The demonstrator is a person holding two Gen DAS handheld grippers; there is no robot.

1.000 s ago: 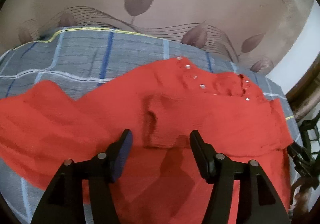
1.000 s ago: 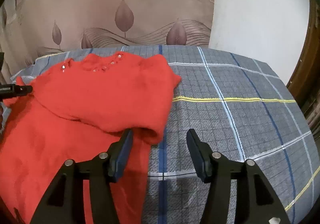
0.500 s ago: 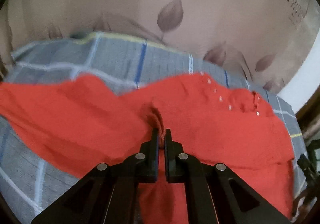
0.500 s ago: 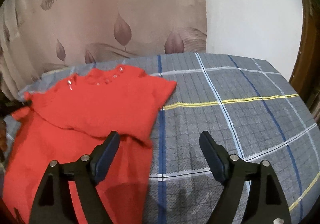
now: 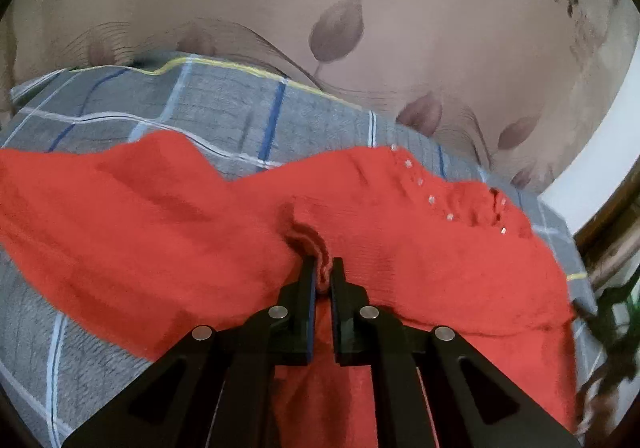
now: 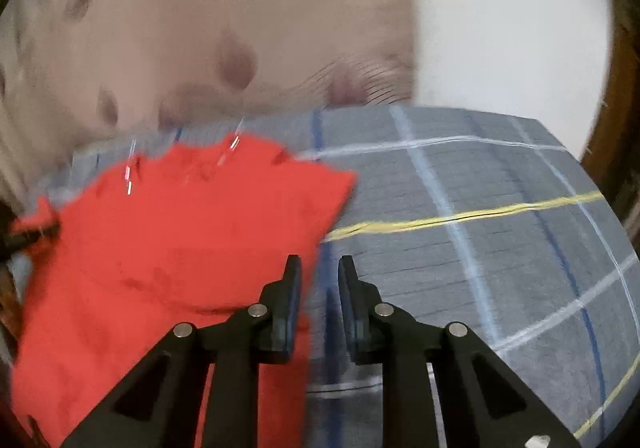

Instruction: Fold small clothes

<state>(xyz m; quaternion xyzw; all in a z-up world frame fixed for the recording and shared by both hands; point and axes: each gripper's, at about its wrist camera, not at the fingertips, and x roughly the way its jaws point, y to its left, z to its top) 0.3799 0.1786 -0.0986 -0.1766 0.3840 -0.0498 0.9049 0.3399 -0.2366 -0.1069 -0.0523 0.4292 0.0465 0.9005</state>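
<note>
Left wrist view: a grey checked blanket (image 5: pixel 224 104) is seen spread under a red sweater (image 5: pixel 132 224), which is laid across it with studs along its neckline. A raised fold of the sweater is pinched between the nearly closed jaws of the left gripper (image 5: pixel 323 275). In the right wrist view the picture is blurred; the sweater (image 6: pixel 168 248) is seen left of the right gripper (image 6: pixel 319 272), whose jaws are closing with only the blanket (image 6: pixel 500 248) visible in the narrow gap, the sweater's edge lying just beside the left finger. The sweater's lower part is cut off by the frame.
</note>
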